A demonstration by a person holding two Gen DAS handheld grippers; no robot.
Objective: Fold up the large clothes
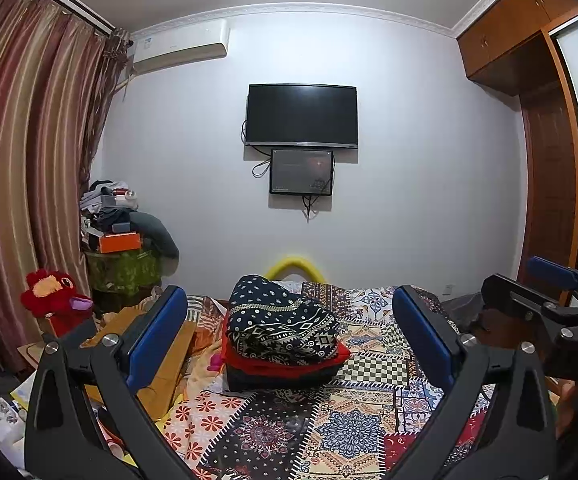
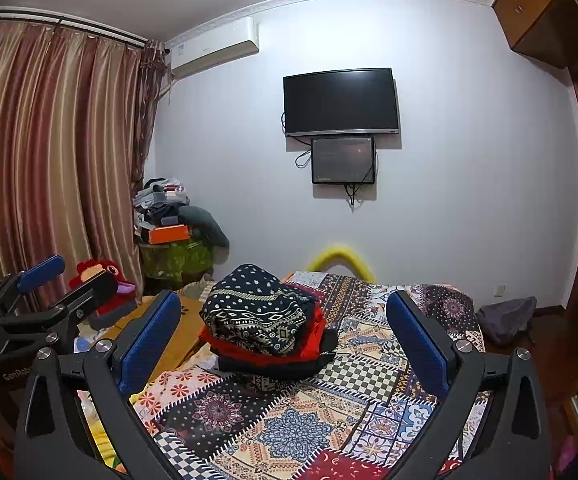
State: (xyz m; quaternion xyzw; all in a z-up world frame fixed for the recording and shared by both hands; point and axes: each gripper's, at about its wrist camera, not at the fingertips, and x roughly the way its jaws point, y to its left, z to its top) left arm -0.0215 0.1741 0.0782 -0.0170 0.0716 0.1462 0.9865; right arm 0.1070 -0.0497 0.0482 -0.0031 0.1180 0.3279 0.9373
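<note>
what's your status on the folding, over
Left gripper open, empty; right gripper open, empty. Folded clothes stack sits on patchwork bedspread, patterned navy piece on top. Nothing between grippers and stack.

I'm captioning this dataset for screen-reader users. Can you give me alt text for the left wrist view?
A stack of folded clothes sits on a patchwork bedspread, framed by the open left gripper with blue-padded fingers. The right gripper is at the right edge. Behind, a dark TV hangs on a white wall.
</note>
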